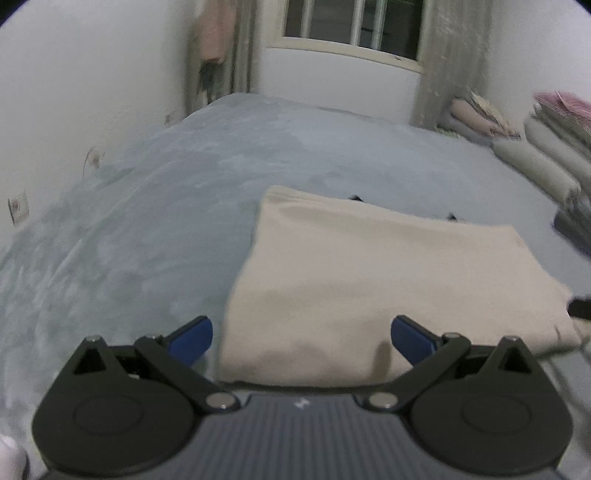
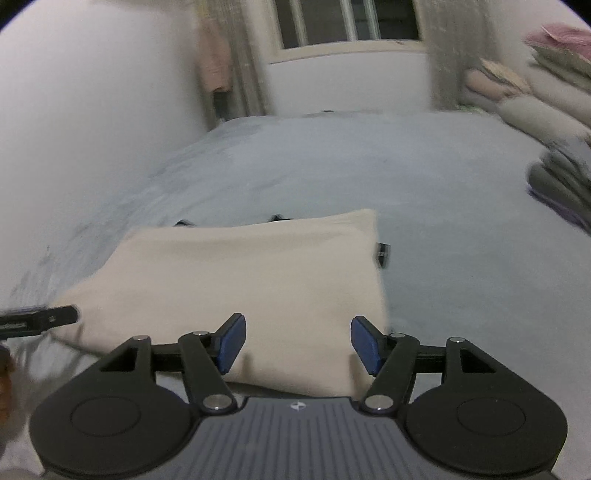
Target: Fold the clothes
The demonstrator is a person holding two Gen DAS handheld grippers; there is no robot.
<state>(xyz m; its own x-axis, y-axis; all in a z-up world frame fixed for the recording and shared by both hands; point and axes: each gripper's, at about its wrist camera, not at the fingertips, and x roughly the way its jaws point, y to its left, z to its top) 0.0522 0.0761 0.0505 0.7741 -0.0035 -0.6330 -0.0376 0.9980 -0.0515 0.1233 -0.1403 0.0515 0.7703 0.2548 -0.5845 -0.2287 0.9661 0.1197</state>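
A cream garment lies folded into a rectangle on the grey-blue bedspread. My left gripper is open just above its near edge, blue pads wide apart, nothing between them. In the right wrist view the same cream garment fills the middle. My right gripper hangs open over its near right corner, also empty. Small dark bits of another fabric poke out at the garment's far edge and right side. A tip of the other gripper shows at the left.
Stacks of folded clothes and pillows line the right side of the bed, with the same stacks in the right wrist view. A white wall borders the left. A window and curtains stand at the far end.
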